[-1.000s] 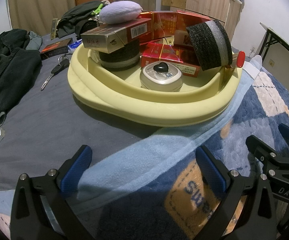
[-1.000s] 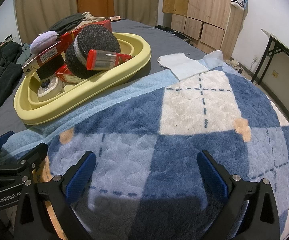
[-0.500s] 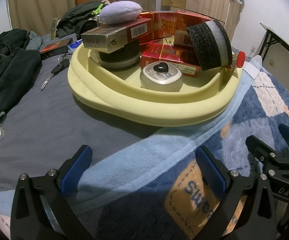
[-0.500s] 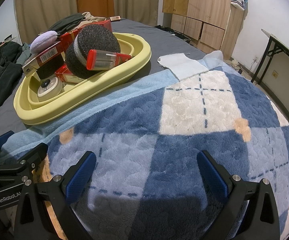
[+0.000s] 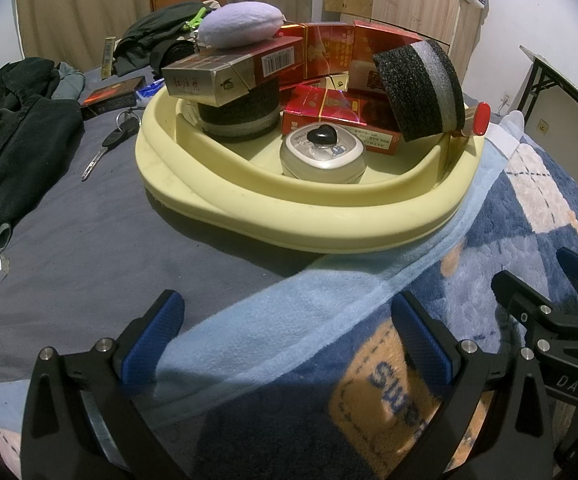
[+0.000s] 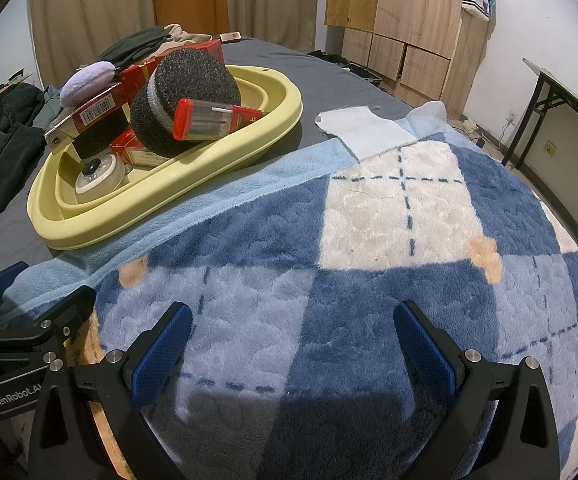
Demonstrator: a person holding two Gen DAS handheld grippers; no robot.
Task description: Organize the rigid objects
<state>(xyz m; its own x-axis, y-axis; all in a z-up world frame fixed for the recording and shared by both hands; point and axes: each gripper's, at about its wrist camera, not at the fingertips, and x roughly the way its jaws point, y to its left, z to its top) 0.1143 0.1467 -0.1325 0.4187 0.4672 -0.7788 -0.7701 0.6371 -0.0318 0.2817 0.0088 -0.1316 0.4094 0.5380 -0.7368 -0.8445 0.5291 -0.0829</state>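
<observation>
From the left wrist view, the left gripper (image 5: 285,334) hovers low over the bed's plaid blanket (image 5: 529,208), jaws spread wide and holding nothing. Ahead, well apart from it, sits the yellow basin (image 5: 289,216), piled with the rigid things: a round white tin (image 5: 323,154) on the basin floor at the front, red cigarette boxes (image 5: 337,114) behind it, a gold-ended cigarette box (image 5: 229,74) laid across a dark foam roll (image 5: 241,120) with a lilac pouch (image 5: 241,28) on top, and a black foam cylinder (image 5: 419,88) leaning at the right. A car key (image 5: 107,146) lies on the grey sheet left of the basin. The stack looks top-heavy, so any approach is best made to the topmost or front piece first, coming in level and slowly.

From the right wrist view, the right gripper (image 6: 293,338) is likewise released and empty above the blanket. A red-capped clear tube (image 6: 209,120) rests against the foam cylinder on the basin's rim; it would likely roll if nudged, so grip it across its middle.
</observation>
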